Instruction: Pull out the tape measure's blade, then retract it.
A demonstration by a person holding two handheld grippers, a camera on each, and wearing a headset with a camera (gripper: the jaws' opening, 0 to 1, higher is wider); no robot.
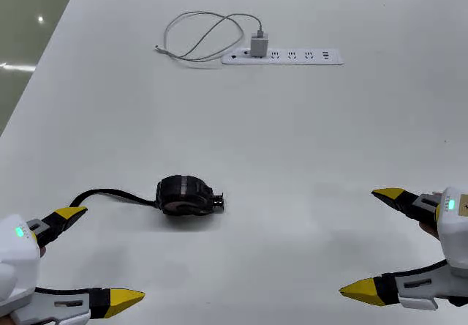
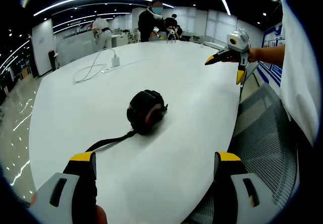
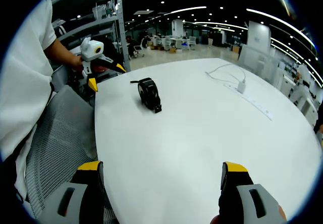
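- head view: tape measure [image 1: 186, 195] lies on the white table [image 1: 292, 135], blade in, nearer the left gripper [image 1: 110, 252], ahead and to its right.
- its long axis runs left to right: strap [image 1: 110, 193] trails toward the left gripper, blade hook [image 1: 218, 202] faces the right gripper [image 1: 360, 241], well apart.
- both grippers gape wide, holding nothing.
- likely the left steadies the case while the right takes the hook.

A: How is the left gripper [image 1: 102, 254]?
B: Low on the near left, jaws spread wide, holding nothing.
A: And the right gripper [image 1: 371, 241]?
B: Mirrored on the near right, jaws wide, tips pointing inward.
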